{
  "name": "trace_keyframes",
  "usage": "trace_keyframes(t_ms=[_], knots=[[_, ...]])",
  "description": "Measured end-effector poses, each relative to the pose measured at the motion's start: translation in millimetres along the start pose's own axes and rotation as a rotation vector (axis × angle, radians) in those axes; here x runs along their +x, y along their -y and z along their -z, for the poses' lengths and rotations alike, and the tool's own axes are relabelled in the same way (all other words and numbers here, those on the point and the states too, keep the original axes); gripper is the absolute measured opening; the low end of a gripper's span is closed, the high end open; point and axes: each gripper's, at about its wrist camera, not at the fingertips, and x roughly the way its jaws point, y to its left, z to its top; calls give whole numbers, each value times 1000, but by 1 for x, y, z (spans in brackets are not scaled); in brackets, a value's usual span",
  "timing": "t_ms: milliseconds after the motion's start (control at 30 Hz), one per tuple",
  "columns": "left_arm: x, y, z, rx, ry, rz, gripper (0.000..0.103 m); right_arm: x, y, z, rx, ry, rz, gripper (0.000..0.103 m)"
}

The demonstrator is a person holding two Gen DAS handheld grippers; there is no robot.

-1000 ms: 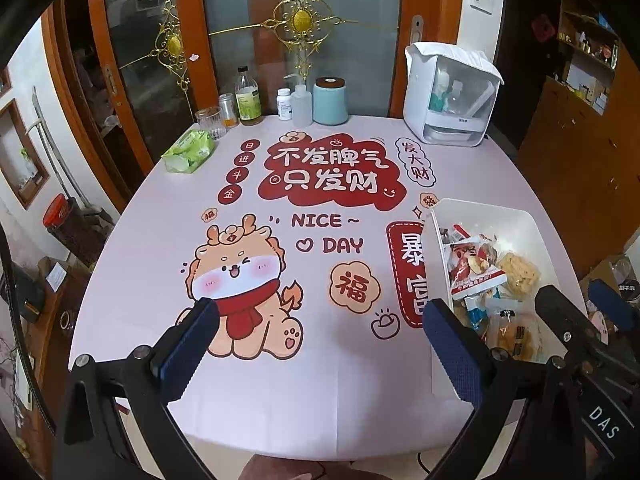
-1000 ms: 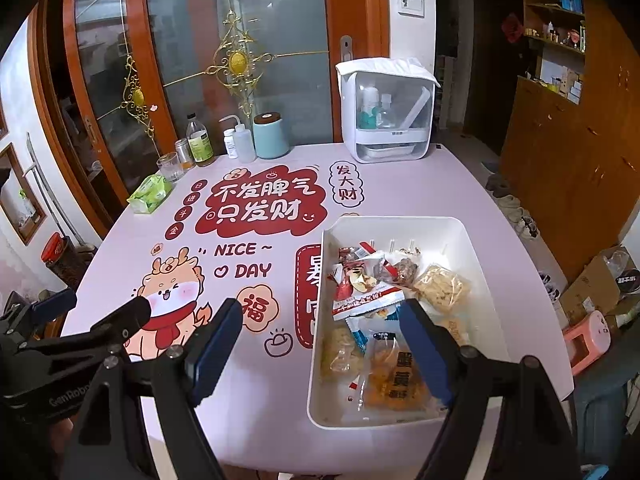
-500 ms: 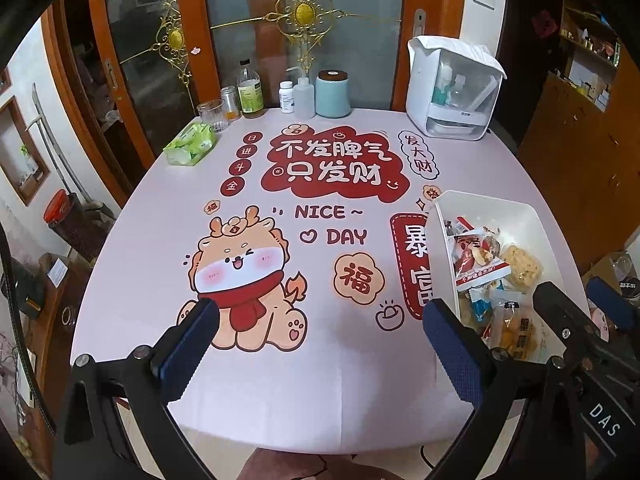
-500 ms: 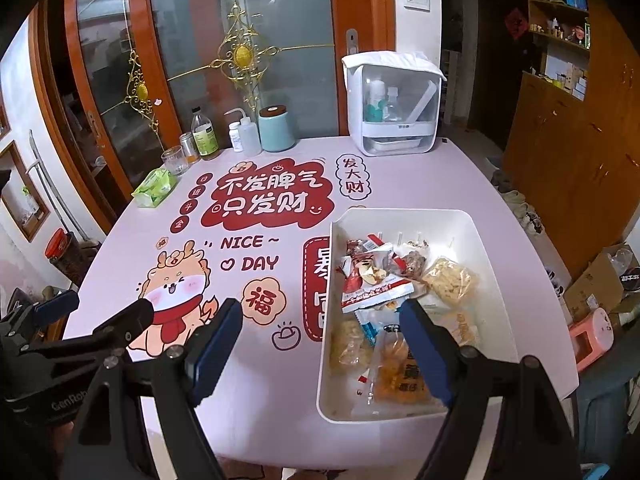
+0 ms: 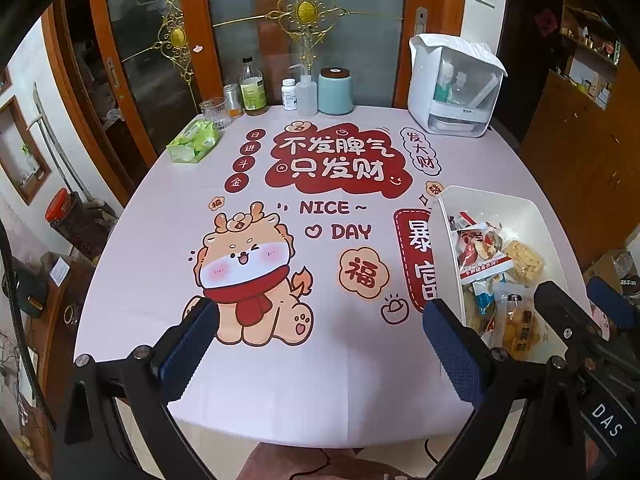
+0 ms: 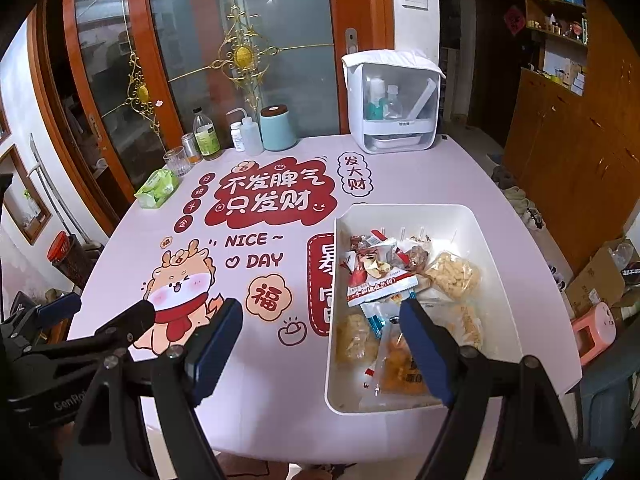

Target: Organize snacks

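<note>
A white plastic bin (image 6: 496, 248) stands at the right of the pink table and holds several snack packets, among them a red-and-white packet (image 6: 376, 276) and an orange packet (image 6: 400, 364). The bin also shows in the left wrist view (image 5: 444, 248) with the red-and-white packet (image 5: 480, 256). My left gripper (image 5: 320, 340) is open and empty, above the table's near edge, left of the bin. My right gripper (image 6: 320, 340) is open and empty, over the bin's near left corner. The right gripper also shows in the left wrist view (image 5: 592, 320), and the left gripper shows in the right wrist view (image 6: 80, 332).
At the table's far edge stand a white dispenser box (image 5: 456, 88), a teal canister (image 5: 335, 91), bottles (image 5: 252, 92), a glass (image 5: 216, 113) and a green wipes pack (image 5: 194, 146). A printed pink cloth (image 5: 320, 380) covers the table. Wooden cabinets (image 6: 568, 152) stand at right.
Both grippers have drawn back and risen a little, so the table and bin sit farther away and lower in view. Both stay open and empty.
</note>
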Motion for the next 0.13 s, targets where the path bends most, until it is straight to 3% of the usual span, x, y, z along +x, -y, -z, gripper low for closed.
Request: trace_keyframes(t_ms=[133], knots=[[0,1,0,0,0,-1,101,-1,0,1,-4,1,-2,81]])
